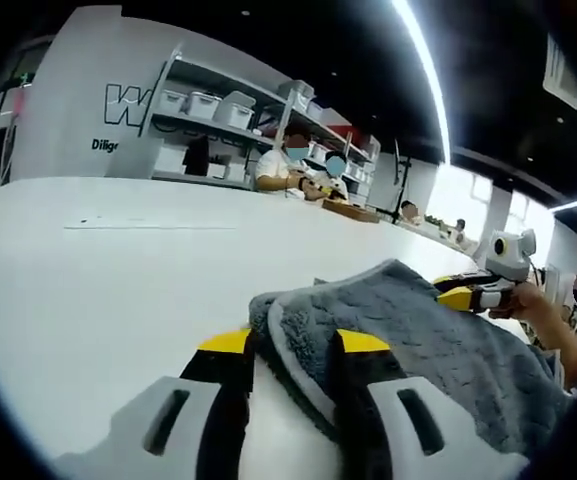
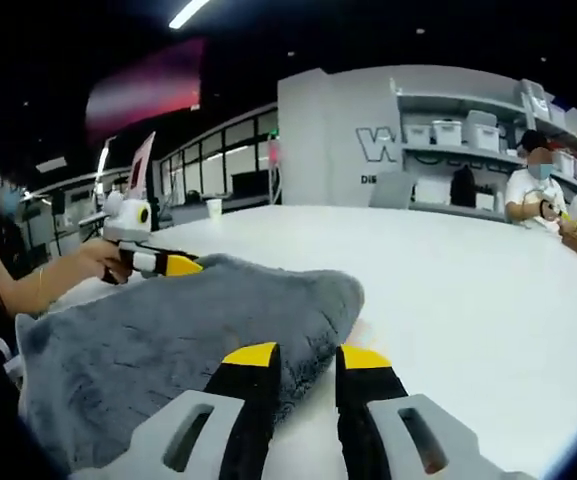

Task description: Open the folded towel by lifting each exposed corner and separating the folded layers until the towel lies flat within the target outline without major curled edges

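- The grey towel (image 1: pixel 418 340) lies bunched and still layered on the white bench (image 1: pixel 118 270), near its edge by the person.
- The left gripper (image 1: pixel 293 345) pinches a folded towel edge between its jaws.
- The right gripper (image 2: pixel 303 360) also nips a towel edge (image 2: pixel 313 335), jaws close together.
- No target outline is visible. Judged so: unfolding is barely begun; separating layers, spreading and flattening remain.

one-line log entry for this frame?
towel: grey, bunched on white table | left gripper: on towel edge | right gripper: at opposite edge | flat: no
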Action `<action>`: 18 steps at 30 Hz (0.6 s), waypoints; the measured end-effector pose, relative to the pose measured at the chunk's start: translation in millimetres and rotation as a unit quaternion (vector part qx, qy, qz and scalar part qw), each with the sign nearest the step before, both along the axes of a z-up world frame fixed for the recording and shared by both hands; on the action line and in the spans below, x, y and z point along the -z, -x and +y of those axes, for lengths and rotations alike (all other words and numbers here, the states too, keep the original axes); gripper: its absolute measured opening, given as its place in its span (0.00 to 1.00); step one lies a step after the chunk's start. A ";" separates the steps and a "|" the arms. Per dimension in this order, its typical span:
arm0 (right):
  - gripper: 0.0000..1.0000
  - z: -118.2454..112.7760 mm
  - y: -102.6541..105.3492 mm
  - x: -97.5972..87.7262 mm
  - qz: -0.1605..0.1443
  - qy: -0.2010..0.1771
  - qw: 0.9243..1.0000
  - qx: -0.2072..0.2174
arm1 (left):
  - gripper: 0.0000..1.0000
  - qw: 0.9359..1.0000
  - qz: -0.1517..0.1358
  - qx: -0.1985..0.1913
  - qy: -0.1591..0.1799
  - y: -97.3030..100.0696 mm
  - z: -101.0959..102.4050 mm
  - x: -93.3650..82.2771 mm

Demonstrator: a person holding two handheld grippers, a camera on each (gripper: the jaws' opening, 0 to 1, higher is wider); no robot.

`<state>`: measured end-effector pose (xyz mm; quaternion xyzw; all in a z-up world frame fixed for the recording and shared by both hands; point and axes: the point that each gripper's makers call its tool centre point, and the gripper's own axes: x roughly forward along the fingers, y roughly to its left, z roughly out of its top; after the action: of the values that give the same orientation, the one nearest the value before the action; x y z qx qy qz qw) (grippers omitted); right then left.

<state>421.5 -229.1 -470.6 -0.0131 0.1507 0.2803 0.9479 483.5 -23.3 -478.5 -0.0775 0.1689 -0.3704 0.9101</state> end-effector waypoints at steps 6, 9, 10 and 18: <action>0.17 -0.8 -1.4 -0.4 -0.005 0.003 1.000 0.008 | 0.18 1.000 -0.002 0.010 0.017 -1.8 -2.7 -0.6; 0.18 -1.1 -2.0 -0.2 -0.005 0.001 1.000 0.009 | 0.17 1.000 -0.004 0.009 0.017 -2.4 -2.7 -0.8; 0.18 -1.1 -2.3 0.0 -0.004 0.000 1.000 0.012 | 0.17 1.000 -0.004 0.010 0.017 -2.3 -2.6 -0.7; 0.19 -4.6 -7.7 -1.9 -0.002 -0.014 1.000 0.027 | 0.09 1.000 -0.013 0.013 0.011 -2.5 -2.1 -3.1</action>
<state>429.2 -233.7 -468.6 0.0041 0.1448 0.2565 0.9556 486.0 -25.4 -475.4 -0.0807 0.1540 -0.3848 0.9065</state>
